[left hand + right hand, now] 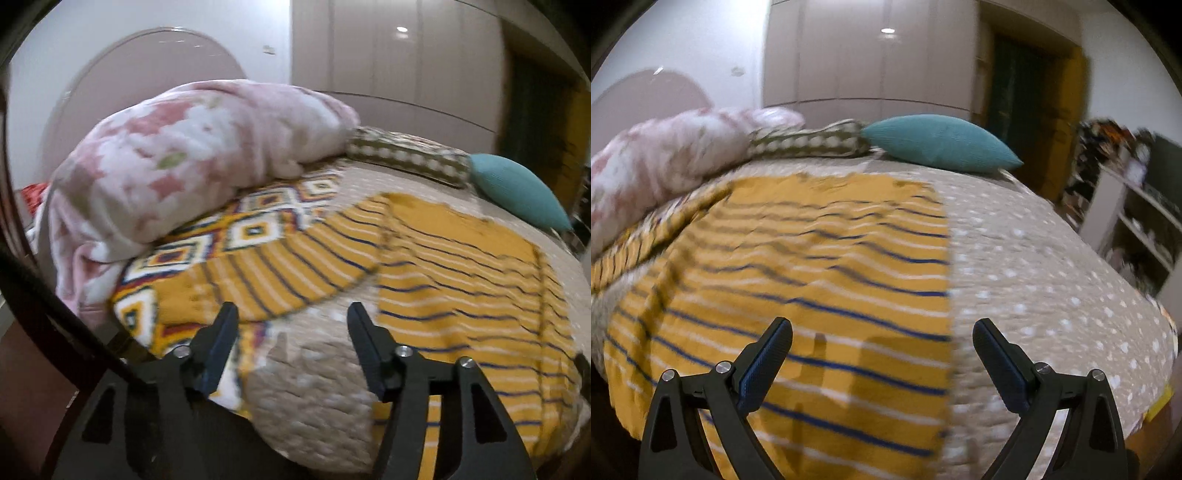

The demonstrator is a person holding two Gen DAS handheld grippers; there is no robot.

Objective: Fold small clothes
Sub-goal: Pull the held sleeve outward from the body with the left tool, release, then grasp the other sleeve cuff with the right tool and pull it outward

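A yellow shirt with blue and white stripes [461, 266] lies flat on the beige dotted bedspread [317, 391]; one sleeve [280, 266] stretches out to the left. In the right wrist view the shirt [820, 280] fills the left and middle, its straight right edge near the centre. My left gripper [291, 314] is open and empty, above the bedspread between the sleeve and the shirt body. My right gripper [882, 332] is open and empty, over the shirt's right edge near the bed's front.
A pink floral duvet [192, 158] is heaped at the back left on a yellow patterned blanket [255, 221]. A brown dotted pillow [809, 142] and a teal cushion [938, 142] lie at the bed's far side. Shelves [1137, 229] stand to the right, wardrobes behind.
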